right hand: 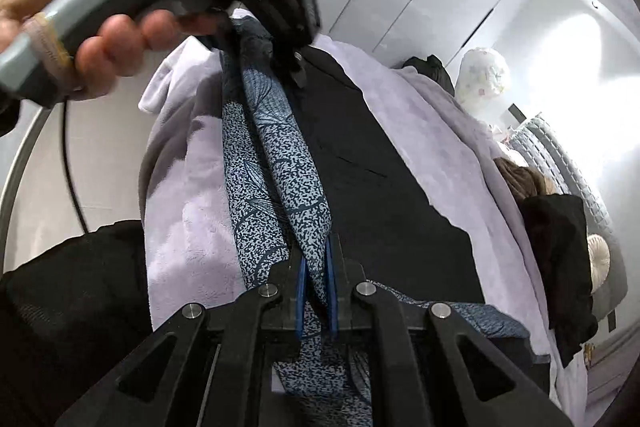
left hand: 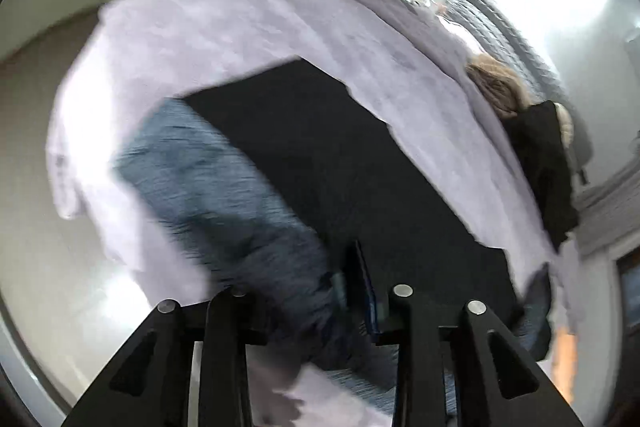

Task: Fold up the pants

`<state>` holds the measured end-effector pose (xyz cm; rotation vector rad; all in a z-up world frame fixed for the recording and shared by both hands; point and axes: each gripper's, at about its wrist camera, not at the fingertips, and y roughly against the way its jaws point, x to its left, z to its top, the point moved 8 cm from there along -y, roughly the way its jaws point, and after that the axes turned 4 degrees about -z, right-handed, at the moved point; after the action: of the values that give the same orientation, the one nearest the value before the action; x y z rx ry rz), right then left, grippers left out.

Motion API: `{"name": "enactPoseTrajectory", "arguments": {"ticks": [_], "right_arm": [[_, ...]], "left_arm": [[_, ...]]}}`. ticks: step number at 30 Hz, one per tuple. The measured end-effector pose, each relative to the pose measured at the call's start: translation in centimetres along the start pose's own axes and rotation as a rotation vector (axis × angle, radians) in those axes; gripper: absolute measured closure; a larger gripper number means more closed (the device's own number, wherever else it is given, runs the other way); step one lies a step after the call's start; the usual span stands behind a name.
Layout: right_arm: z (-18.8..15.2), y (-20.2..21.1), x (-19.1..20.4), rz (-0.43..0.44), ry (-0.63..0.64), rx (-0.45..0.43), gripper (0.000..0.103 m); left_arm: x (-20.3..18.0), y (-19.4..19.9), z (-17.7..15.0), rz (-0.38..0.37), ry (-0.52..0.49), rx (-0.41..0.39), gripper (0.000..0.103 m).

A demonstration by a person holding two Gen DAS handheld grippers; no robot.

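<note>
Pants point(right hand: 280, 163), blue with a dark speckled print, hang stretched in a long rope above the black mat point(right hand: 384, 187), and you can see at once how soft they are: thin, floppy cloth that bunches into folds, light enough to be carried by two small pinches. The right gripper point(right hand: 316, 291) has its blue pads clamped tight on one bunched end at the near edge of the mat, cloth squeezed flat between them and spilling out behind. At the far end of the mat, the left gripper point(right hand: 294, 65) sits in the person's hand point(right hand: 96, 39) and the cloth runs right up to its tip; in its own blurred view the left gripper point(left hand: 352, 291) shows jaws set narrow with blue fabric bunched between them, so I judge it is gripping that end, though the smear makes it hard to be sure. The mat lies on a lilac blanket point(right hand: 432, 131) that spreads out on both sides of it. Nothing here is fragile or slippery, I'd say, but the cloth will sag and twist wherever it is not held, so the hold belongs on the corners or hems, with several layers gathered in the pinch, and the ends kept well apart to keep it taut over the mat.
</note>
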<state>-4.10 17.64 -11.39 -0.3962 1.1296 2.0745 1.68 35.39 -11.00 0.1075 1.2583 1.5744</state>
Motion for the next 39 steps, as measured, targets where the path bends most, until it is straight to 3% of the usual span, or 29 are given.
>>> {"name": "enactPoseTrajectory", "arguments": {"ticks": [2,5,7,8,10,12,15,18,19,21,22,25,29,33,35,39], "right_arm": [[0.0,-0.1,-0.1,-0.003,-0.006,0.007,0.092],[0.1,0.0,0.3,-0.015,0.005,0.012,0.078],[0.4,1.2,1.1,0.049,0.0,0.0,0.037],[0.6,2.0,1.5,0.063,0.001,-0.02,0.032],[1.3,3.8,1.1,0.102,-0.017,-0.075,0.031],[1.8,5.0,0.3,0.125,-0.081,-0.1,0.029],[2.0,4.3,-3.3,0.103,-0.218,-0.086,0.023],[0.0,3.5,-7.2,0.071,-0.346,-0.012,0.023],[-0.8,3.5,-8.9,0.058,-0.385,-0.001,0.023],[-2.7,3.7,-11.9,0.015,-0.426,0.018,0.023],[-4.1,3.7,-14.1,-0.019,-0.436,0.035,0.023],[-8.0,3.5,-19.8,-0.082,-0.475,0.092,0.023],[-11.9,1.7,-26.1,0.046,-0.502,0.126,0.023],[-13.2,-1.7,-28.0,0.118,-0.367,0.21,0.023],[-13.3,-2.6,-27.4,0.159,-0.363,0.223,0.023],[-12.9,-5.5,-26.8,0.257,-0.285,0.228,0.023]], "left_arm": [[1.1,1.2,0.1,0.073,-0.011,-0.039,0.042],[2.0,3.4,0.4,0.136,-0.014,-0.098,0.042],[1.7,5.5,1.1,0.155,-0.012,-0.167,0.042],[1.2,6.1,1.3,0.141,-0.017,-0.186,0.042],[-0.7,6.3,1.8,0.085,-0.044,-0.199,0.042],[-3.7,4.9,1.8,0.027,-0.11,-0.162,0.04],[-5.9,1.7,1.4,0.009,-0.162,-0.099,0.038],[-5.0,-3.6,-0.9,0.098,-0.171,0.054,0.038],[-4.5,-5.0,-2.0,0.144,-0.216,0.062,0.038],[-5.4,-4.8,-2.7,0.193,-0.323,-0.002,0.034],[-5.8,-4.4,-3.2,0.232,-0.371,-0.012,0.025],[-6.9,-4.0,-3.5,0.228,-0.373,0.007,0.023],[-11.2,-3.6,-4.9,0.095,-0.383,0.054,0.023],[-17.1,-4.9,-7.6,-0.062,-0.421,0.139,0.023],[-18.3,-5.9,-8.5,-0.081,-0.408,0.181,0.023],[-18.4,-7.9,-9.5,-0.027,-0.409,0.222,0.02]]}}
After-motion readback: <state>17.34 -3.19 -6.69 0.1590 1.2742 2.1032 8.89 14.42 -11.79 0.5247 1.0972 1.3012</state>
